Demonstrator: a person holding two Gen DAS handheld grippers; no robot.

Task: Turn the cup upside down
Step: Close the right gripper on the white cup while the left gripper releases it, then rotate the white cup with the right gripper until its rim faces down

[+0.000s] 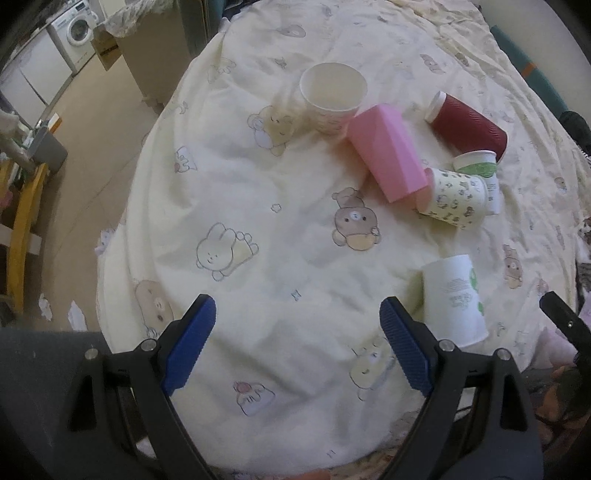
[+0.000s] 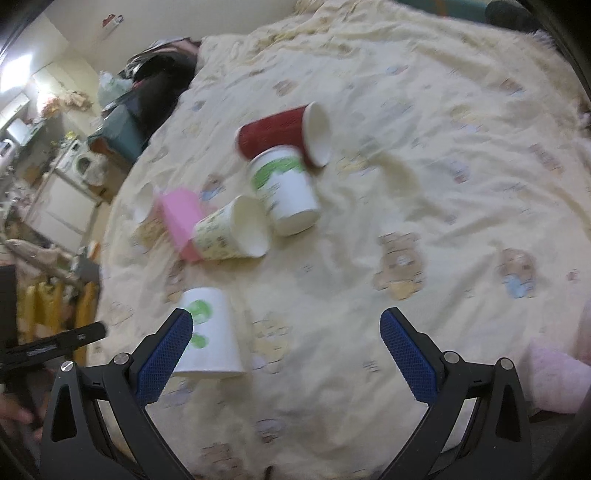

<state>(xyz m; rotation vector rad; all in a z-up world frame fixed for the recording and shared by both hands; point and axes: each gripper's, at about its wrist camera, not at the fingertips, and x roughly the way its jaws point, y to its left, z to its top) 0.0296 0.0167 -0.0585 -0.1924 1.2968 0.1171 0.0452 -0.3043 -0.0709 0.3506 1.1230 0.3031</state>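
Note:
Several cups lie on a cream cartoon-print bedspread (image 1: 258,177). A white cup with green print (image 1: 453,299) stands upside down just right of my left gripper (image 1: 297,317), which is open and empty. The same cup (image 2: 210,332) sits by the left finger of my right gripper (image 2: 286,332), open and empty. An upright white paper cup (image 1: 332,96) stands at the back. A pink cup (image 1: 386,151), a patterned cup (image 1: 456,197), a white-green cup (image 1: 478,170) and a dark red cup (image 1: 467,123) lie on their sides.
The bed's left edge drops to a tan floor (image 1: 85,155) with a washing machine (image 1: 75,31), a cardboard box (image 1: 107,50) and a yellow frame (image 1: 24,206). The right gripper's finger (image 1: 565,323) shows at the right. A pink cloth (image 2: 557,380) lies at the right.

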